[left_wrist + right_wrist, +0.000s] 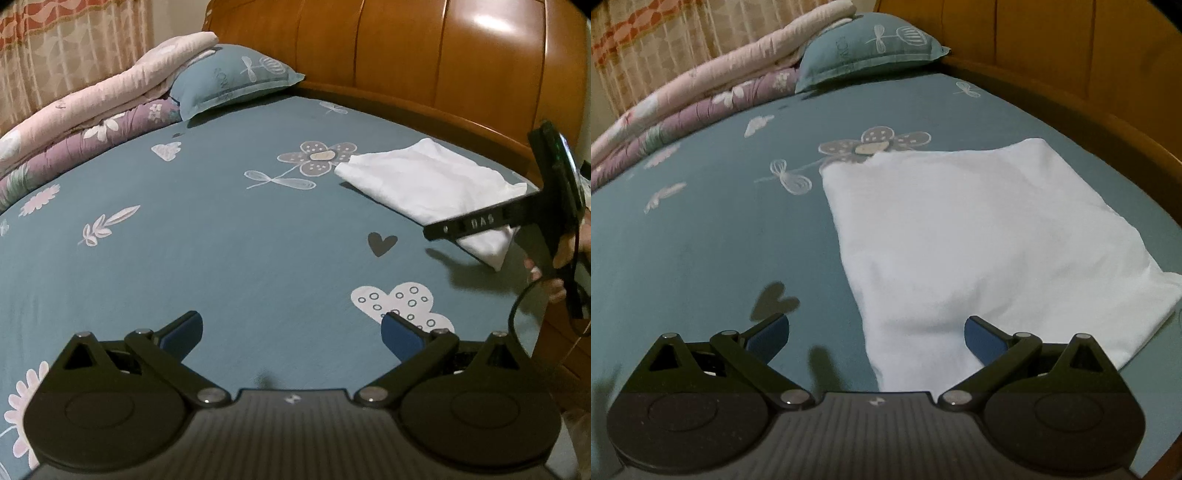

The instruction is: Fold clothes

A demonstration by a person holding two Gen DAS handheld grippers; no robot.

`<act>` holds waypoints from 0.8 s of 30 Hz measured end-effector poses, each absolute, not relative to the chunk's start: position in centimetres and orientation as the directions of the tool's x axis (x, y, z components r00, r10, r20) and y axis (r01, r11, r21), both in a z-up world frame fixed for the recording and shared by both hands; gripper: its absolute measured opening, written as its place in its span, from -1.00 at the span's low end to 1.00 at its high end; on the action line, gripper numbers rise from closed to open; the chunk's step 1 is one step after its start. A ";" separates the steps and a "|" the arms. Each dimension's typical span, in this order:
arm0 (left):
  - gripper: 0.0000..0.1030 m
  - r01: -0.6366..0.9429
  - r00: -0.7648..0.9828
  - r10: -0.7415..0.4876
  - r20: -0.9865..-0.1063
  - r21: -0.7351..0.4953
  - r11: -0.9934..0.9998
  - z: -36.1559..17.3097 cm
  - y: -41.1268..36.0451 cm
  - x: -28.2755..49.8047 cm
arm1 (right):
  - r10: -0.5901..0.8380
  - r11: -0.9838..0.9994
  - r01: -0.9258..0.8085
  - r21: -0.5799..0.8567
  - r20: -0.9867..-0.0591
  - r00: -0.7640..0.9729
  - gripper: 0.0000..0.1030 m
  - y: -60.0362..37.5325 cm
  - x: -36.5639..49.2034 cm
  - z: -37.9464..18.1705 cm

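Teal flower-print bedsheet under wooden headboard — folded white garment flat, left tool and right tool both spread, empty

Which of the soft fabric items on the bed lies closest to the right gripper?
The folded white garment, directly ahead of the open right gripper. The teal pillow and the folded pink and purple quilts sit far back by the wooden headboard.

a white garment lies folded into a flat, roughly rectangular bundle with soft wrinkles, resting on the bed's right side near the wooden frame, nothing gripping it.
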State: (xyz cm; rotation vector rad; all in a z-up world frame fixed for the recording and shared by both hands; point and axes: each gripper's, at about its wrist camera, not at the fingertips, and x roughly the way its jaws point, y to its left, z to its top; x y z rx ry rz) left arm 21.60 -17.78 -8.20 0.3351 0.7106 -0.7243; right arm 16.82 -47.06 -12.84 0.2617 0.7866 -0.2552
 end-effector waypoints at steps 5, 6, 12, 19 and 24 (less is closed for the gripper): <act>0.98 0.694 0.531 -0.486 -0.694 0.028 0.719 -8.5 -17.5 22.1 | -0.159 0.934 0.335 0.125 -0.695 0.701 1.00 -47.8 16.8 -11.7; 0.98 0.692 0.533 -0.487 -0.692 0.025 0.721 -8.6 -17.4 22.2 | -0.182 0.931 0.348 0.115 -0.678 0.712 1.00 -48.3 16.9 -11.2; 0.98 0.682 0.551 -0.480 -0.683 0.037 0.730 -8.6 -17.3 22.4 | -0.265 0.889 0.446 0.101 -0.681 0.683 1.00 -52.6 19.0 -12.2; 0.98 0.670 0.593 -0.479 -0.648 0.067 0.739 -7.8 -17.3 21.9 | -0.231 0.867 0.469 0.171 -0.694 0.682 1.00 -53.4 17.4 -11.7; 0.98 0.654 0.658 -0.461 -0.595 0.149 0.742 -6.3 -17.7 20.4 | -0.198 0.883 0.432 0.186 -0.686 0.700 1.00 -50.5 12.2 -10.1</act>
